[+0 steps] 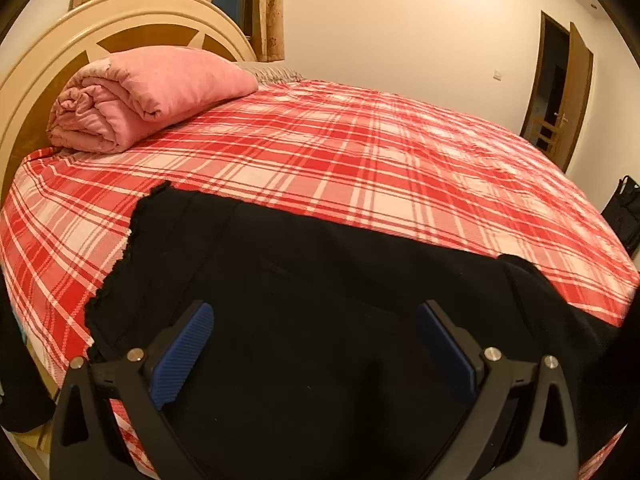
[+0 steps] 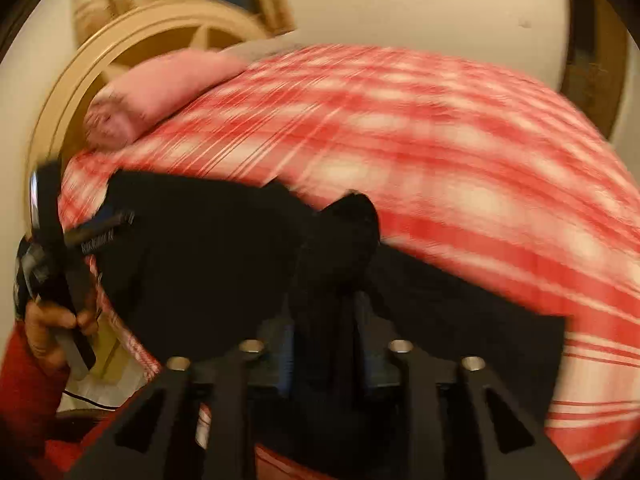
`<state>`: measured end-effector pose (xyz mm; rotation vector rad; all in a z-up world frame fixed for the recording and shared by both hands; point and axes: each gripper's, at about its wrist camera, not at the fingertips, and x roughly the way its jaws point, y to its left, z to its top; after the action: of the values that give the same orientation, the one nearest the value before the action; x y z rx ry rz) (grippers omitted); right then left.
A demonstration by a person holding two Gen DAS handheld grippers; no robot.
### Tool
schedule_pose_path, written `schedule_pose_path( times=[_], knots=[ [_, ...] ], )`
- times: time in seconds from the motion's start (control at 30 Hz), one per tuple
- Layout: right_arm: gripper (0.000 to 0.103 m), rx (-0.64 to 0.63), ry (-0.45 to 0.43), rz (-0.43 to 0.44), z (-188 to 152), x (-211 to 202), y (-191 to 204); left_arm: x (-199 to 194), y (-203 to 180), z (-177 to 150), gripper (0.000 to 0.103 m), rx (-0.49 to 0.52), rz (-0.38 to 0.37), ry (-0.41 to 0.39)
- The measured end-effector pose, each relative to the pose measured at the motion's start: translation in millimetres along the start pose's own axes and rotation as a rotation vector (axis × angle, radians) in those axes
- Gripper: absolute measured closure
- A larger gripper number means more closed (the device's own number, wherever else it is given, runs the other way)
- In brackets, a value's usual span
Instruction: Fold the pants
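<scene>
Black pants (image 1: pixel 304 280) lie spread on the near part of a bed with a red and white plaid sheet (image 1: pixel 360 152). My left gripper (image 1: pixel 316 340) is open, with its blue pads (image 1: pixel 184 352) wide apart just above the pants and nothing between them. In the blurred right wrist view my right gripper (image 2: pixel 326 320) is shut on a bunched fold of the pants (image 2: pixel 344 240), which rises above the fingers. The rest of the pants (image 2: pixel 200 260) lies flat to the left. The left gripper (image 2: pixel 60 248) shows there in a hand at the left edge.
A rolled pink quilt (image 1: pixel 148 96) lies at the head of the bed against a curved wooden headboard (image 1: pixel 60 40). A cream wall, curtains and an open brown door (image 1: pixel 560 92) are behind. A black bag (image 1: pixel 624 212) sits beyond the bed's right side.
</scene>
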<state>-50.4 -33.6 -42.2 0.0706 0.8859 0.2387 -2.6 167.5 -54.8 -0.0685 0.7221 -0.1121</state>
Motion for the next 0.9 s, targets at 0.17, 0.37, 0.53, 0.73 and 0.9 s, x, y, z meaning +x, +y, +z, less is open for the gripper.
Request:
schedule_pose_path(
  times=[0.17, 0.37, 0.53, 0.73, 0.9],
  knots=[
    [0.06, 0.055, -0.009, 0.244, -11.7, 10.9, 8.6, -4.4, -7.1, 0.4, 0.0, 0.041, -0.025, -0.004],
    [0.061, 0.144, -0.227, 0.047, -24.2, -79.9, -71.4, -12.5, -32.9, 4.2, 0.0, 0.122, -0.086, -0.012],
    [0.06, 0.308, -0.176, -0.087, -64.3, -105.6, -138.8, -21.1, -74.4, -2.2, 0.0, 0.193, -0.28, 0.052],
    [0.06, 0.308, -0.1, -0.161, -98.7, -111.0, -151.9, -11.5, -110.8, -24.0, 0.0, 0.199, -0.395, 0.164],
    [0.06, 0.305, -0.115, -0.131, -113.9, -111.3, -148.6, -3.7, -126.8, -38.5, 0.001, 0.11, -0.502, 0.282]
  ],
)
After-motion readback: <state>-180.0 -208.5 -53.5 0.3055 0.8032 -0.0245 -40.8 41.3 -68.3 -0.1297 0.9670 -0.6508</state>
